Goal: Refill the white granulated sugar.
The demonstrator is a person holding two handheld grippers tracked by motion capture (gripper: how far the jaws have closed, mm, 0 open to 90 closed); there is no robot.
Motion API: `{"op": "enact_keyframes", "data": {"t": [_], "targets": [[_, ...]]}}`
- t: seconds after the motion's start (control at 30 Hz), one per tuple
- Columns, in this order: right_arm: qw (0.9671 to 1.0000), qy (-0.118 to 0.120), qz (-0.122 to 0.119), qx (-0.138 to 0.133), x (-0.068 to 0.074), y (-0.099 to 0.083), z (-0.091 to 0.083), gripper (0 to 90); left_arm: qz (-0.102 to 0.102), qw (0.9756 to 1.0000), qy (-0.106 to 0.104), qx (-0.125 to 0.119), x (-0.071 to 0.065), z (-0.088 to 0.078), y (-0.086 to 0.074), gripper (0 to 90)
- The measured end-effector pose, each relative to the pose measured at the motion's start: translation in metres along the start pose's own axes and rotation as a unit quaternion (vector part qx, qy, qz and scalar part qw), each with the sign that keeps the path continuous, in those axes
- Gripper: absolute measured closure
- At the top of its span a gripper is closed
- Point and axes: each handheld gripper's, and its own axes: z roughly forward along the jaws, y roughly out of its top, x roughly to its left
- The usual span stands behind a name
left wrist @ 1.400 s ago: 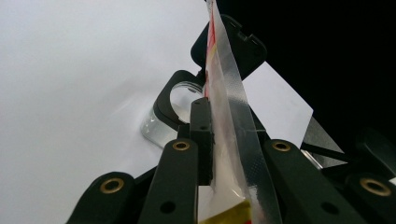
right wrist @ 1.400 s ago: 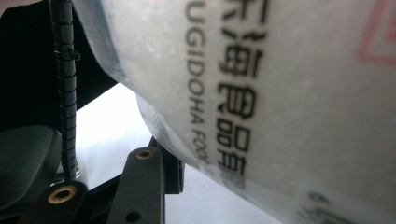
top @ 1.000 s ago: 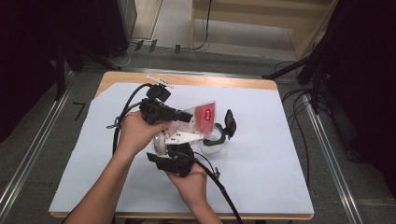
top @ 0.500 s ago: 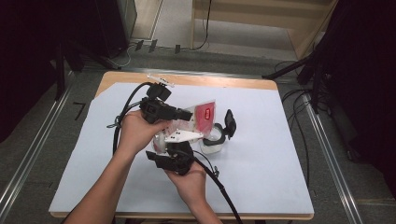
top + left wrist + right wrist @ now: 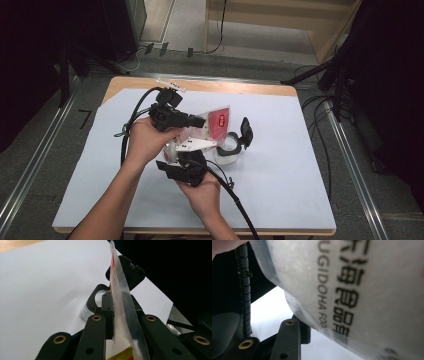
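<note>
One pouch [image 5: 212, 125] pinched in left hand-held gripper [image 5: 113, 315]; right hand-held gripper [image 5: 305, 322] gripping it too, one jar [image 5: 227, 150]

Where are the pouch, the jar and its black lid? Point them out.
pouch [image 5: 218, 121], high view, on its red printed face.
jar [image 5: 227, 150], high view, on its clear rim.
black lid [image 5: 130, 271], left gripper view, on the flipped-open cap's underside.

Glossy plastic pouch [image 5: 120, 302], clear glass jar [image 5: 227, 149], matt white paper sheet [image 5: 280, 175]
</note>
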Motion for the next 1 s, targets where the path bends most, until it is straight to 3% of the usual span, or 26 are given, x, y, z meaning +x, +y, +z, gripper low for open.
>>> {"op": "enact_keyframes", "data": {"t": [0.43,1.0], "targets": [[1.0,0.003,0.0,0.0,-0.0013,0.0043,0.005,62.7,0.0,0.9999,0.012,-0.005,0.0019,-0.0041,0.0005,81.1],[1.0,0.001,0.0,-0.004,0.0001,0.0028,0.0025,62.7,0.006,0.9999,0.01,-0.002,-0.0017,-0.0031,0.001,81.0]]}}
